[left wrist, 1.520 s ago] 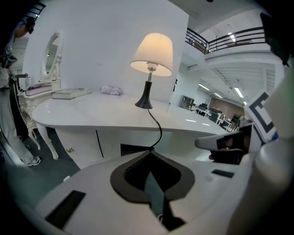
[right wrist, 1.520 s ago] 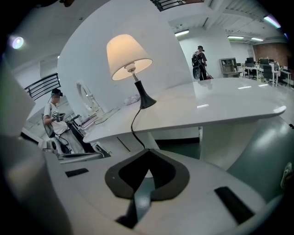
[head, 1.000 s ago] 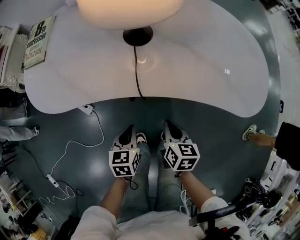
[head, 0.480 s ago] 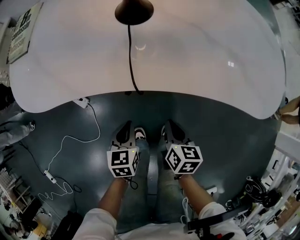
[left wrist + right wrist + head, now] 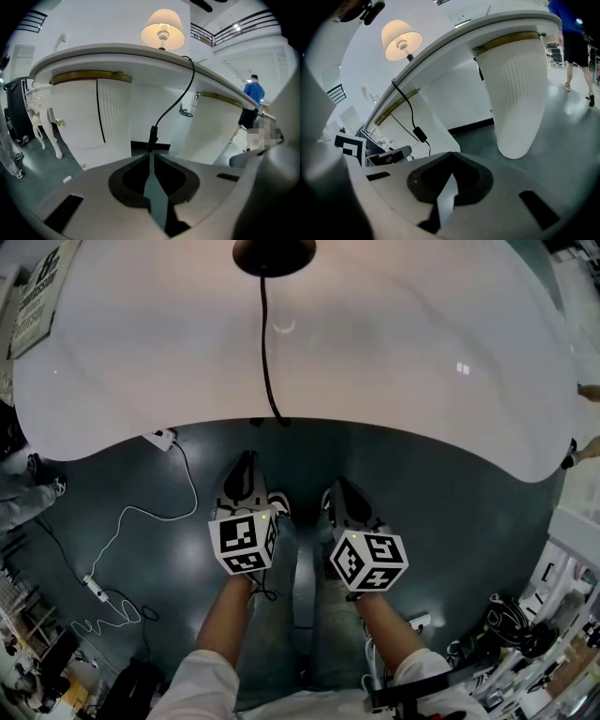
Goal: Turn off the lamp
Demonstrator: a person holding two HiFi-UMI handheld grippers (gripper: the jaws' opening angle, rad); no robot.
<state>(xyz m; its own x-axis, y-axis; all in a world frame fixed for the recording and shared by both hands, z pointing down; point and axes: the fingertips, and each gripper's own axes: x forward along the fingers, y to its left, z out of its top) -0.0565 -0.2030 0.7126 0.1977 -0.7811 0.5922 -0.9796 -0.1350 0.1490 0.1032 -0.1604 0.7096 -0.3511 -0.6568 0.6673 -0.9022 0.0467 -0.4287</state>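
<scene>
The lit lamp (image 5: 162, 29) stands on the white table (image 5: 422, 352); the head view shows only its black base (image 5: 274, 251). Its black cord (image 5: 265, 343) runs over the table's near edge and hangs down with an in-line switch (image 5: 153, 133) (image 5: 419, 134). Both grippers are held below the table edge, over the dark floor. My left gripper (image 5: 246, 460) (image 5: 152, 155) points at the hanging switch from a short way off; its jaws are opening by a thin slit, with nothing between them. My right gripper (image 5: 335, 486) (image 5: 451, 174) is shut and empty, with the switch up and to its left.
A white power lead (image 5: 150, 512) with a plug (image 5: 164, 439) trails over the floor at the left. Ribbed white table pedestals (image 5: 515, 89) stand ahead. A person in blue (image 5: 251, 101) walks at the right. A book (image 5: 33, 287) lies on the table's far left.
Both grippers have sunk below the table top. The left one has moved toward the table edge and cord. The lampshade has left the head view, and the table fills more of it.
</scene>
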